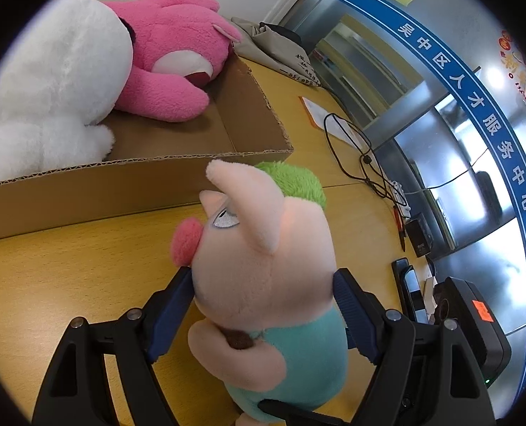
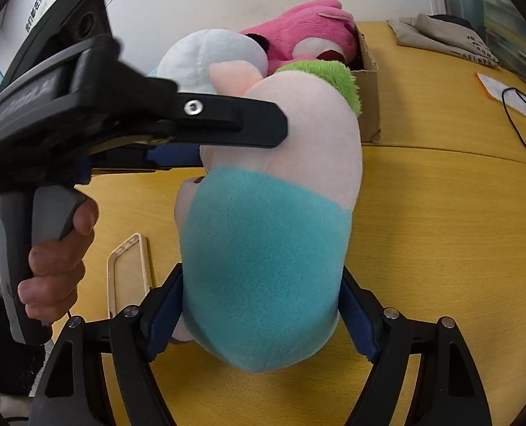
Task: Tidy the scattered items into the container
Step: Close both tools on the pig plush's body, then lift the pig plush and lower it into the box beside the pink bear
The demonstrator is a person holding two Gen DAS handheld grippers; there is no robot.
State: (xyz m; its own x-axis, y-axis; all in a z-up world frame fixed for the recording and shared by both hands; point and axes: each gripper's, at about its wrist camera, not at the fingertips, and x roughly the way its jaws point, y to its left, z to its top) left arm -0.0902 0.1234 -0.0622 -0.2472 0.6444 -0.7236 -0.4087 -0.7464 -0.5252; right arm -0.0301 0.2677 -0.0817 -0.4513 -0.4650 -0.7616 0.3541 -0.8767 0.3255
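A pig plush (image 1: 273,248) with a pale pink head, green hair and a teal body is held above the yellow table (image 1: 67,284), in front of the cardboard box (image 1: 156,184). My left gripper (image 1: 263,280) is shut on its head, blue pads pressed into both cheeks. My right gripper (image 2: 263,301) grips the teal body (image 2: 263,266) from below, both pads against the fabric. A white plush (image 1: 50,88) and a pink plush (image 1: 177,64) lie in the box. The right wrist view shows the box (image 2: 369,106) behind the pig.
A grey cloth bag (image 1: 273,49), a paper (image 1: 316,110), a black cable (image 1: 351,149) and a phone (image 1: 411,291) lie on the table to the right. A clear phone case (image 2: 128,273) lies near a person's hand (image 2: 57,248) that holds the left gripper's handle.
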